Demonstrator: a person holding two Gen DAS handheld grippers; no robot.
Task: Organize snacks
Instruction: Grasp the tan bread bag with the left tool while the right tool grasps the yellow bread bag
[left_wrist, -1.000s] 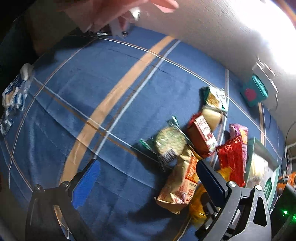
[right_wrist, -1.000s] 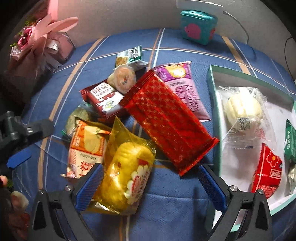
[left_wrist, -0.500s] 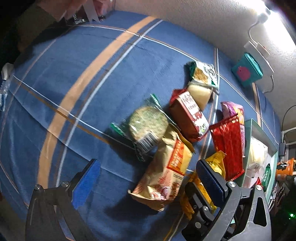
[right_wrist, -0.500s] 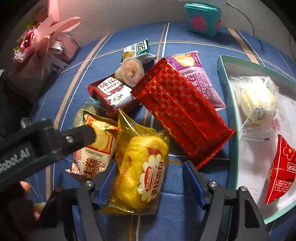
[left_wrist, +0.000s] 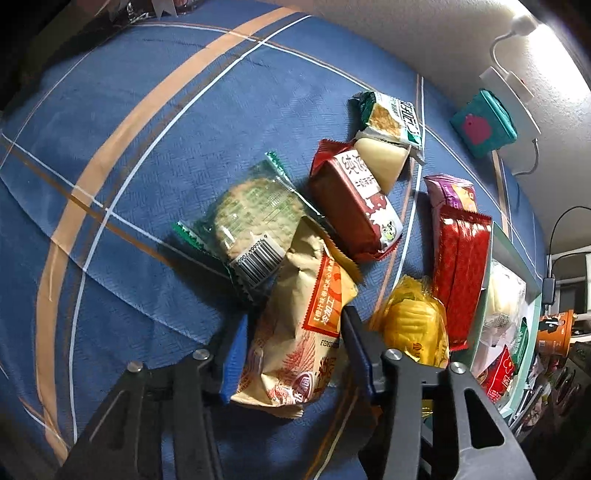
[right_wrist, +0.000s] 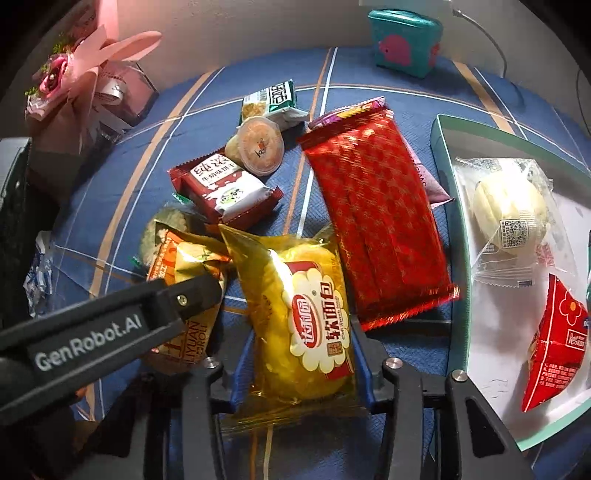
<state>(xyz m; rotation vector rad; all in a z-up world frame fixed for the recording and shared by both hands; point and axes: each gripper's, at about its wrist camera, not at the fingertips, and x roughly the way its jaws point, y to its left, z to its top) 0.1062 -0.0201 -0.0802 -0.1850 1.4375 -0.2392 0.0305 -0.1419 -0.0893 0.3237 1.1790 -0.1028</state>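
Note:
Snack packets lie in a pile on the blue cloth. My left gripper (left_wrist: 293, 349) is shut on a tan and orange egg-roll packet (left_wrist: 299, 325), which also shows in the right wrist view (right_wrist: 184, 280). My right gripper (right_wrist: 301, 363) is shut on a yellow soft-bread packet (right_wrist: 303, 317), seen beside the left gripper too (left_wrist: 413, 325). A long red packet (right_wrist: 376, 225), a dark red biscuit packet (right_wrist: 221, 188), a jelly cup (right_wrist: 260, 149), a green cracker packet (left_wrist: 251, 221) and a green-white packet (right_wrist: 271, 99) lie nearby. A teal tray (right_wrist: 456, 236) at the right holds a white bun (right_wrist: 509, 210) and a red packet (right_wrist: 554, 339).
A teal box (right_wrist: 404, 46) stands at the back by the wall. A pink-ribboned gift bundle (right_wrist: 85, 88) sits at the back left. A purple packet (left_wrist: 452, 192) lies under the long red one. A crumpled wrapper (right_wrist: 38, 273) lies at the left edge.
Both grippers moved forward into the pile and closed: the left onto the egg-roll packet, the right onto the yellow bread packet. The left gripper's finger now crosses the right view.

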